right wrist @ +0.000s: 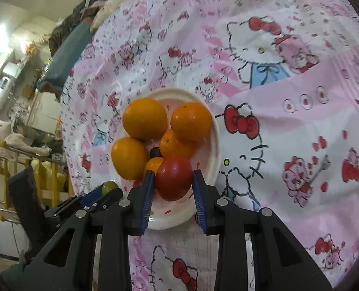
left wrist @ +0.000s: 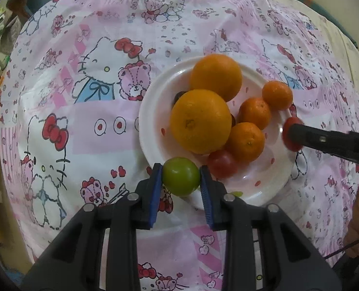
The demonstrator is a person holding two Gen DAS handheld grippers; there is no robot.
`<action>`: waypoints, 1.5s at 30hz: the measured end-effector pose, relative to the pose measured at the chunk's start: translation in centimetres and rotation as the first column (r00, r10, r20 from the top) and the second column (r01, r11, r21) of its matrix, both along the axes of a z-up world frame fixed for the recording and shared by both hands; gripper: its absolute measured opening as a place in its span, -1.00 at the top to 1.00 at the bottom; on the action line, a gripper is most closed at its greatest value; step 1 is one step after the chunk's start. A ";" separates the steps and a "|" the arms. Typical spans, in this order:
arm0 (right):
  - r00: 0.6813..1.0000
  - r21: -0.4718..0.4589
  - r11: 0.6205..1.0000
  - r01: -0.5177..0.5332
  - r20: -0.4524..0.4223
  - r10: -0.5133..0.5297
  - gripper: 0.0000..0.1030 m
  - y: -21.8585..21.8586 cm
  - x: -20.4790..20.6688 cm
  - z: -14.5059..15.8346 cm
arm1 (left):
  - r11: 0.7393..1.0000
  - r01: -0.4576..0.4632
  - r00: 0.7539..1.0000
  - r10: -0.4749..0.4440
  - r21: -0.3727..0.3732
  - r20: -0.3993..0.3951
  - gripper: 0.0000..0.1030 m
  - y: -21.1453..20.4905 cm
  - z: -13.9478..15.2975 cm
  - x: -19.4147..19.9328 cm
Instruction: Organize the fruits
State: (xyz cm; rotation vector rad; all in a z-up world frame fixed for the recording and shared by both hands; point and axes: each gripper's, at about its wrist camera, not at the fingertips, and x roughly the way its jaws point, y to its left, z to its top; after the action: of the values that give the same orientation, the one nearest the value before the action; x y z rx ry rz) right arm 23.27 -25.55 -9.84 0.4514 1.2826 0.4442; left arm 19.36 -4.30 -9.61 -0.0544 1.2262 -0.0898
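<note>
Two grippers at work over a round white plastic plate (left wrist: 155, 131) with small red heart marks, set on a pink-and-white cartoon-cat printed cloth (left wrist: 94, 48). Left gripper (left wrist: 180, 176) clamped on a small round green fruit (left wrist: 180, 176), blue ribbed pads (left wrist: 156, 181) pressed to its two sides, fruit held at the plate's near rim. Right gripper (right wrist: 172, 179) clamped likewise on a glossy red tomato-like fruit (right wrist: 173, 178) (slightly oval, long axis roughly upright in the right wrist view), held over the plate's near edge; from the left wrist view, reaching in from the right with the red fruit at its tip. Heaped on the plate: two large oranges (left wrist: 201, 121) touching each other, long axis not discernible, the nearer one's stem dimple turned toward the left camera; three small mandarins (left wrist: 246, 141) beside them in a row toward the far right rim; another small red fruit (left wrist: 221, 163) just beside the green one. Something dark (right wrist: 155, 152) wedged between the oranges, too hidden to identify.
</note>
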 end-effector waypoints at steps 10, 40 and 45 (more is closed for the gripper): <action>1.000 -0.034 0.999 -0.020 -0.023 0.019 0.35 0.8 -0.1 -1.1 | 1.000 0.014 1.000 -0.014 0.007 -0.002 0.47 -0.5 0.1 0.0; 0.960 -0.108 0.994 0.019 0.278 0.012 -0.81 0.0 -6.9 8.2 | 0.995 -0.096 0.962 0.087 0.025 0.257 -0.36 4.4 8.2 -7.8; 0.939 -0.181 0.983 0.002 0.339 0.060 -0.81 1.3 -11.5 9.4 | 0.994 -0.109 0.946 0.105 -0.005 0.308 -0.60 5.0 10.1 -11.0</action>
State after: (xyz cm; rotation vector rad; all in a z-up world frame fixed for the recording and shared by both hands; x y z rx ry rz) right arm 11.78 -24.22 -0.43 0.1908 0.9790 0.4078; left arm 8.31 0.66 0.46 -0.0932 0.9090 0.0042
